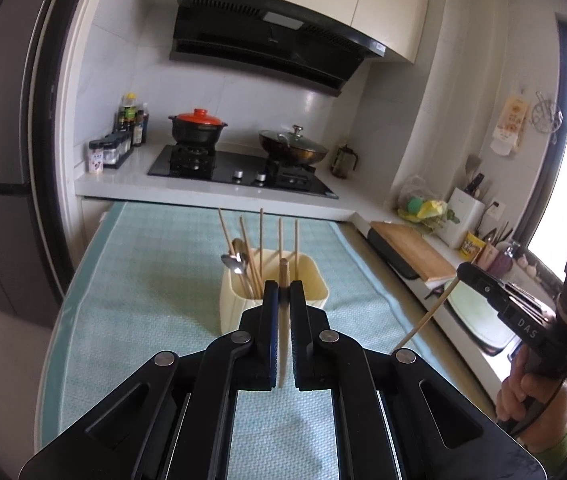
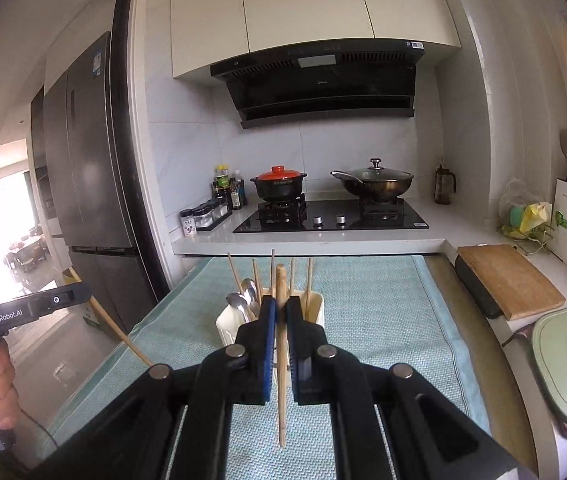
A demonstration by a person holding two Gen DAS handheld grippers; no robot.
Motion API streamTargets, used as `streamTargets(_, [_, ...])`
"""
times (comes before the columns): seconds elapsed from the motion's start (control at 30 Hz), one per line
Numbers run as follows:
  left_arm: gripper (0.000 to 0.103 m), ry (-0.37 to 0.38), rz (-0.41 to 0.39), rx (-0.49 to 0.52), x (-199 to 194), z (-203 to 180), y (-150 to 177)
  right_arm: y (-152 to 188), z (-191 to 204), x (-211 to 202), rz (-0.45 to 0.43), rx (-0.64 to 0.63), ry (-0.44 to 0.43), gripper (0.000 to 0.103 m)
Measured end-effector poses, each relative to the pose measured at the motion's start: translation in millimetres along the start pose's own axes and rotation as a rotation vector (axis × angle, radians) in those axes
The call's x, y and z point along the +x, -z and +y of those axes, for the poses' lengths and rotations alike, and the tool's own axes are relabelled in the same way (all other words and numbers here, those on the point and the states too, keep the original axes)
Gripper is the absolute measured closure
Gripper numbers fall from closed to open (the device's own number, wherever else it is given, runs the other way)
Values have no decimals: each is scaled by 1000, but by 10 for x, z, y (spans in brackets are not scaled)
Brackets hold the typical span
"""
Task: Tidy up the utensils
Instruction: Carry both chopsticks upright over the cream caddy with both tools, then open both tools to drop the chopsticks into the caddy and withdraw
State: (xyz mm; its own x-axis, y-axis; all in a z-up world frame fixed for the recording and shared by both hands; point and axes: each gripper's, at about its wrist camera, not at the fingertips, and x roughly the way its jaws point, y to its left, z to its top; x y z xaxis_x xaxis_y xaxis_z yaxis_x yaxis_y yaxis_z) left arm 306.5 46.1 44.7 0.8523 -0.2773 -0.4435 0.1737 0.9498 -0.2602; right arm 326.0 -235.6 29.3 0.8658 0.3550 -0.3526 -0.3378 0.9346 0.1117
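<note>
Your left claw (image 1: 283,292) is clamped on one pale chopstick (image 1: 283,344), held upright above the teal cloth (image 1: 131,320) on the table; your right claw (image 2: 281,312) pinches a second chopstick (image 2: 281,384) the same way. Beyond both, mid-cloth, the cream holder (image 1: 315,280) stands with chopsticks and spoons (image 1: 238,261) in it, short of the table's far edge

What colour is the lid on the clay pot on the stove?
Orange-red lid on a black pot; clearest in the right wrist view.
</note>
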Motion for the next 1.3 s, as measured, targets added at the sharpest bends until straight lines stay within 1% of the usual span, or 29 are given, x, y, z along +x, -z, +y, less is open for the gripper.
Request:
streamTargets(0.2, [100,-13,-60,30,149,-41,-406,-366,30,203,-54,-27,-1,97])
streamTargets(0.37, [100,-48,-96,35,437,3,-733,-652,50,457,-121,-31,9,97])
streamTargets(0.43, [100,-66,-96,36,587,44,-799,-723,52,589,-147,-32,14,97])
streamTargets(0.53, [100,-82,-60,34,859,118,-825,-769,53,870,-156,-44,2,97])
streamTargets(0.6, [100,-93,-22,35,1054,177,-786,-744,58,1110,-127,-54,-16,97])
streamTargets(0.67, [100,-100,24,30,1242,241,-714,-667,67,1388,-62,-68,-25,97])
streamTargets(0.83, [100,-104,118,17,1635,364,-547,-415,9,2091,155,-48,-74,97])
streamTargets(0.93, [100,-113,150,21,1826,384,-487,-277,-77,2442,257,-4,-95,97])
streamTargets(1.03, [99,-121,161,30,1939,375,-461,-193,-155,2681,306,27,-118,96])
streamTargets(1.1, [99,-123,152,37,1953,360,-466,-203,-204,2769,305,45,-126,96])
streamTargets(1.13, [93,-128,142,41,1942,355,-473,-221,-221,2790,301,48,-132,95])
streamTargets(1.17, [88,-133,135,45,1924,347,-479,-253,-233,2793,293,50,-135,88])
streamTargets(1.2, [72,-139,128,47,1890,341,-482,-298,-249,2782,278,55,-135,81])
streamTargets(1.23, [52,-146,116,47,1840,329,-478,-343,-276,2737,259,65,-137,65])
streamTargets(1.27, [45,-156,99,49,1784,329,-478,-385,-302,2667,236,77,-138,51])
streamTargets(1.3, [36,-166,81,53,1713,318,-473,-446,-316,2613,213,85,-129,48])
